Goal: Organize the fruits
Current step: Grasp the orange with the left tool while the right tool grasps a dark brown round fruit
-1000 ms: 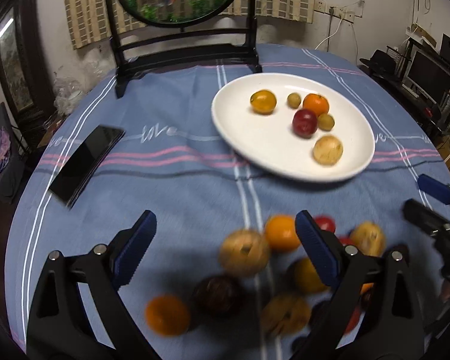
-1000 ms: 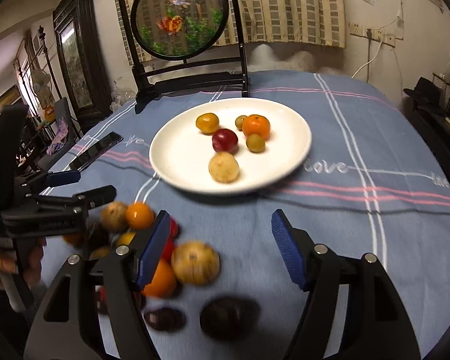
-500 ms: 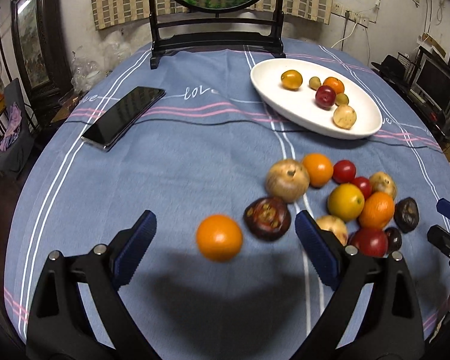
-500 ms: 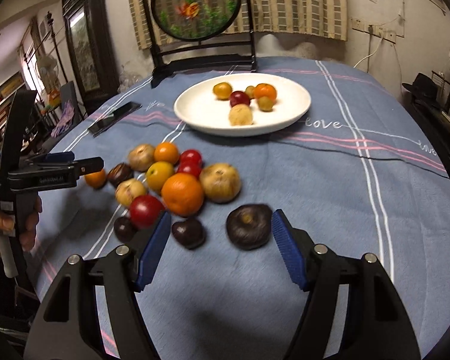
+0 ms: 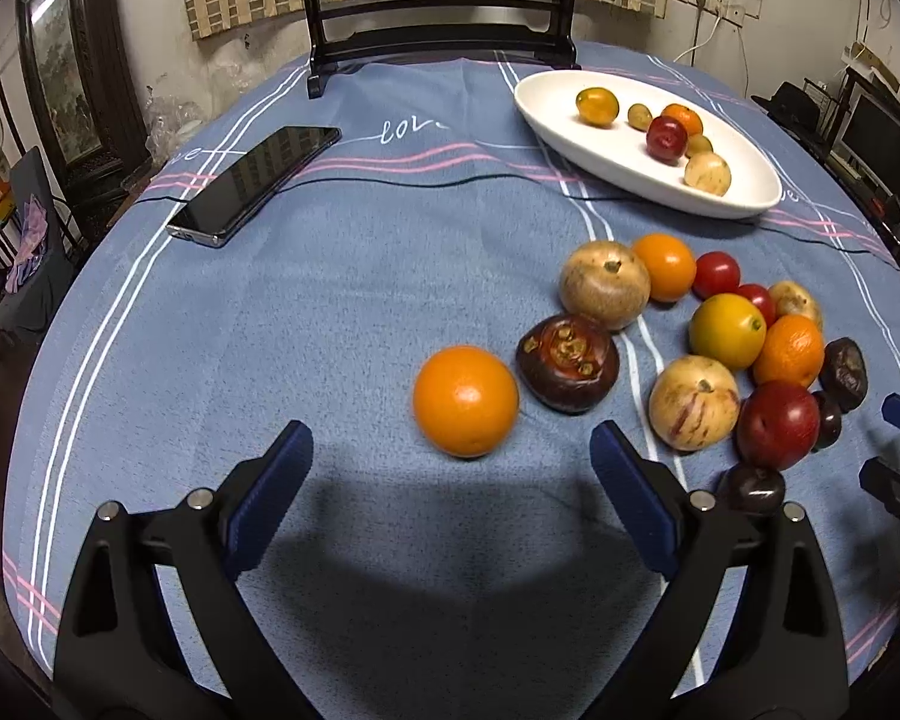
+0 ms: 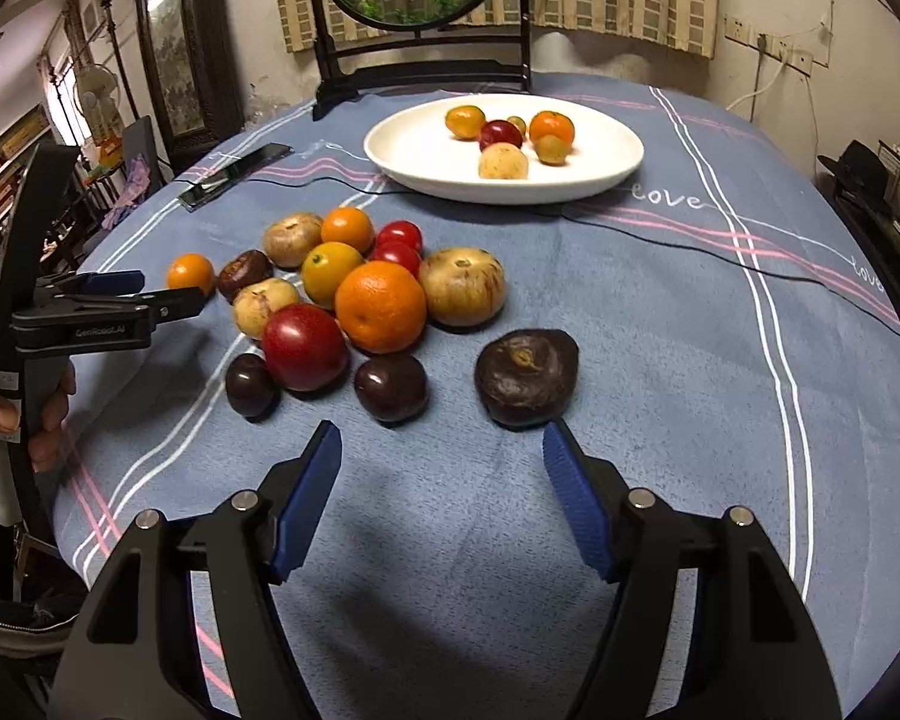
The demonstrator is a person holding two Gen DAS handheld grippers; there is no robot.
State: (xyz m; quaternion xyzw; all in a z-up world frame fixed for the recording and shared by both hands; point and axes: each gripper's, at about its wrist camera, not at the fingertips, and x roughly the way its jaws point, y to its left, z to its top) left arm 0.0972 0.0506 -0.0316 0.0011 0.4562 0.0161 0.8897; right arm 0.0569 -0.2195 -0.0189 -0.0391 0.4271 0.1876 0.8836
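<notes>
Both tongs, left (image 5: 450, 462) and right (image 6: 441, 450), spread, empty; holding hand (image 6: 36, 414) only in right view.

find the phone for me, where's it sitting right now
The phone lies flat on the blue tablecloth, on the left in the left wrist view, left of the white plate and far from the fruit pile.

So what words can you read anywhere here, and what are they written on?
"love": stitched in white on the blue tablecloth, near the white plate, in the right wrist view.
"love": again by the tablecloth's right edge, partly cut off.
"love": on the tablecloth beside the black phone in the left wrist view, its end hard to make out.
White print on the left hand-held gripper: too blurred to read.
</notes>
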